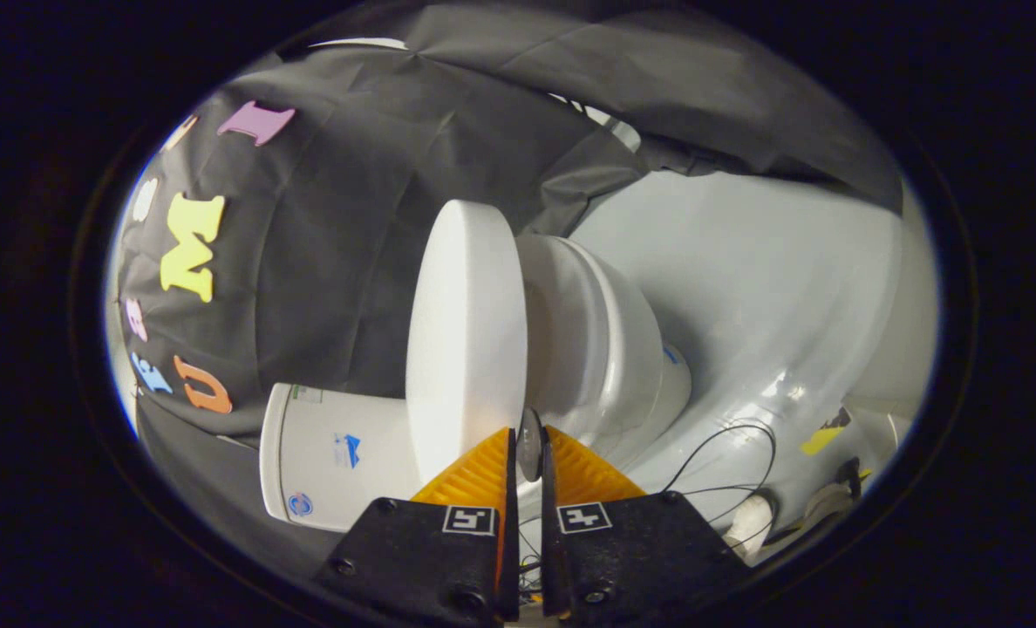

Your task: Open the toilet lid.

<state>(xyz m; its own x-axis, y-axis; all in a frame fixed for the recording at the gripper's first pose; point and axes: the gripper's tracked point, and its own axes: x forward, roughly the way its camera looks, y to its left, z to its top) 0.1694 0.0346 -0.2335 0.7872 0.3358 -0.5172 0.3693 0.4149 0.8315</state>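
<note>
Gripper view, rolled sideways, looks close along its fingers at the toilet.

The toilet lid, at the centre of the frame, is plain matte white, shading to grey on its rim side. The bowl right of it is glossy white with a small blue mark low on its right flank. The tank, lower left, is white with blue printed emblems and a faint green label. At the bottom, the gripper has ribbed orange fingers on black blocks, each block bearing a black-and-white square marker. Between the jaws sits a small grey disc. The floor, to the right, is pale grey-blue and shiny, crossed by thin black wires, with a yellow patch.
</note>
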